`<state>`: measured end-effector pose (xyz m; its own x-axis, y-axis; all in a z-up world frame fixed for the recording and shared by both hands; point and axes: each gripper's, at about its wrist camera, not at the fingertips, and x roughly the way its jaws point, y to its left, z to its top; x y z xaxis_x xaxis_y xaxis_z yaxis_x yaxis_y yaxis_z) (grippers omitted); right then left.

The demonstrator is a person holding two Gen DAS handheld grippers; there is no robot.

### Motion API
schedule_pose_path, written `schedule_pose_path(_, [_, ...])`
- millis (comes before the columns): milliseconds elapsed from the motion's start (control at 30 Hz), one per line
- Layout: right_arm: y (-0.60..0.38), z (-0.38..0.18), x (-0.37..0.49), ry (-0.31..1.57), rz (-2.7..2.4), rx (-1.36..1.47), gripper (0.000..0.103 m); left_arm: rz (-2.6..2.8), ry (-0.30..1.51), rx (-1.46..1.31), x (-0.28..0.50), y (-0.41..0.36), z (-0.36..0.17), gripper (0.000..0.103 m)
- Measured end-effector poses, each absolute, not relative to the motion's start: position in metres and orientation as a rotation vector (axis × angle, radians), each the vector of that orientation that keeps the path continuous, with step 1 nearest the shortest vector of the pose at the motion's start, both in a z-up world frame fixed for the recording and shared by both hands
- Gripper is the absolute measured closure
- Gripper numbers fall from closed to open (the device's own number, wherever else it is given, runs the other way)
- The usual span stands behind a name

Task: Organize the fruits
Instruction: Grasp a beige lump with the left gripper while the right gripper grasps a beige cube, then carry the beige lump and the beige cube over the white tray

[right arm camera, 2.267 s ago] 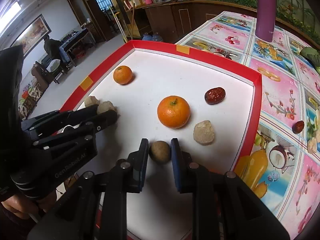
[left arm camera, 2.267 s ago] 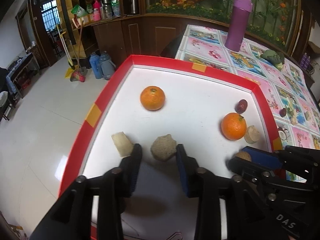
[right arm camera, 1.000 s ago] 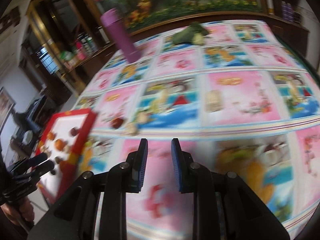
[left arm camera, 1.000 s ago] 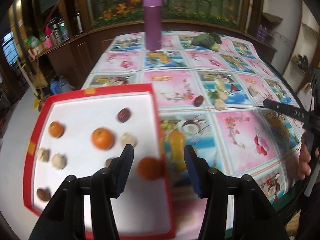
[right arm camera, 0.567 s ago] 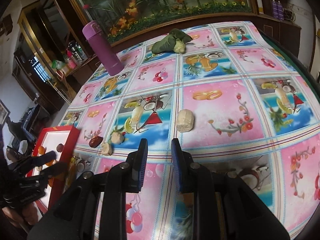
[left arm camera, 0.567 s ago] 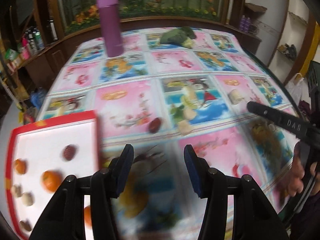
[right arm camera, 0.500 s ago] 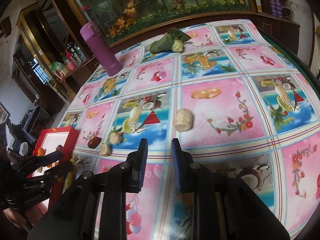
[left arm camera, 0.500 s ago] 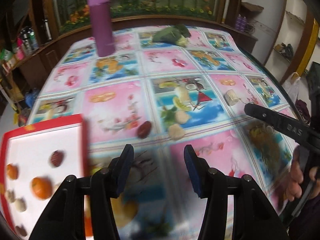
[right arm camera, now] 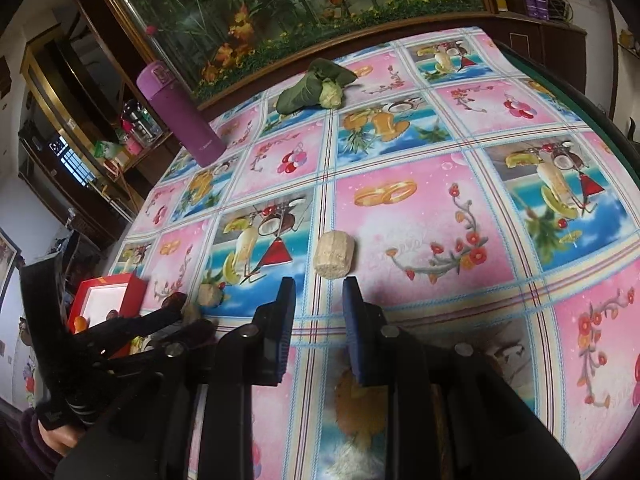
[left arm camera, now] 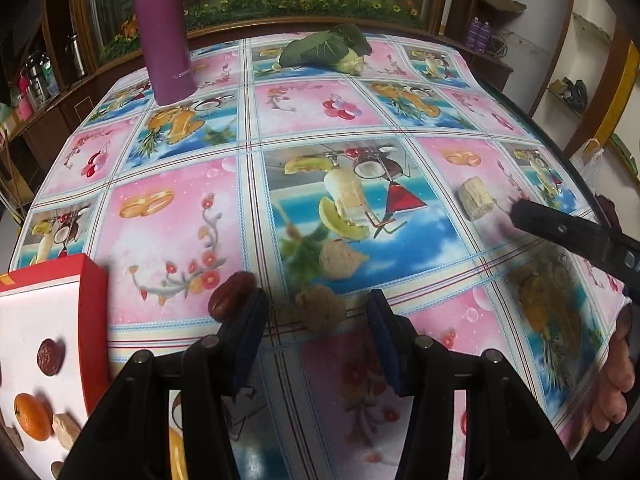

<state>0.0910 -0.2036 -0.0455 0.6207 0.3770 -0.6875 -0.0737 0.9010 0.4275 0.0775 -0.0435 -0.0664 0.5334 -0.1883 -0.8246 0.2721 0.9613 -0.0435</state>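
Note:
My left gripper (left arm camera: 318,300) is open, its jaws on either side of a rough tan lump (left arm camera: 320,306) on the tablecloth. A second tan lump (left arm camera: 340,258) lies just beyond it and a dark red date (left arm camera: 232,294) touches the left finger. My right gripper (right arm camera: 318,284) is open and empty, just short of a pale cut fruit chunk (right arm camera: 334,254), which also shows in the left wrist view (left arm camera: 476,198). The red-rimmed white tray (left arm camera: 94,304) at the lower left holds an orange (left arm camera: 32,416), a date (left arm camera: 50,356) and tan pieces.
A tall purple flask (left arm camera: 164,32) stands at the back left of the table and a leafy cauliflower (left arm camera: 328,50) lies at the back centre. The table edge curves away on the right. A cabinet with plants runs behind the table.
Both grippers have left the tray and swung right over the tablecloth. The left gripper now straddles a tan lump; the right gripper has closed in on the pale chunk.

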Motion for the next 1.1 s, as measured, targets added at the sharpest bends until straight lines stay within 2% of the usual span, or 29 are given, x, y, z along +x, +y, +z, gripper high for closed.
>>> schedule_pose_path(33, [-0.201, -0.046, 0.096, 0.876, 0.260, 0.365, 0.077, -0.269, 0.965, 0.099, 0.078, -0.043, -0.066, 0.063])
schedule_pose_path(133, [-0.196, -0.047, 0.109, 0.890, 0.242, 0.340, 0.077, -0.266, 0.957, 0.103, 0.079, -0.039, -0.067, 0.072])
schedule_pose_path(200, [-0.194, -0.051, 0.118, 0.913, 0.213, 0.328, 0.070, -0.262, 0.952, 0.105, 0.079, -0.036, -0.066, 0.080])
schedule_pose_path(267, [-0.192, -0.053, 0.121, 0.915, 0.193, 0.322, 0.059, -0.268, 0.954, 0.089, 0.079, -0.032, -0.066, 0.081])
schedule_pose_path(400, [-0.189, -0.050, 0.118, 0.883, 0.162, 0.279, 0.058, -0.273, 0.956, 0.082, 0.072, -0.030, -0.064, 0.081])
schedule_pose_path(733, [-0.184, -0.062, 0.126, 0.913, 0.147, 0.248, 0.058, -0.266, 0.859, 0.015, 0.024, -0.004, -0.025, 0.081])
schedule_pose_path(800, [-0.183, -0.063, 0.126, 0.904, 0.143, 0.230, 0.067, -0.256, 0.841, 0.004, 0.015, 0.005, -0.019, 0.081])
schedule_pose_path(833, [-0.182, -0.064, 0.126, 0.902, 0.146, 0.222, 0.075, -0.244, 0.830, 0.002, 0.011, 0.009, -0.016, 0.081])
schedule_pose_path(867, [-0.182, -0.064, 0.126, 0.901, 0.158, 0.231, 0.077, -0.229, 0.815, 0.003, 0.006, 0.014, -0.013, 0.081])
schedule_pose_path(1100, [-0.180, -0.056, 0.111, 0.852, 0.165, 0.248, 0.076, -0.105, 0.771, -0.003, -0.021, 0.060, -0.003, 0.081])
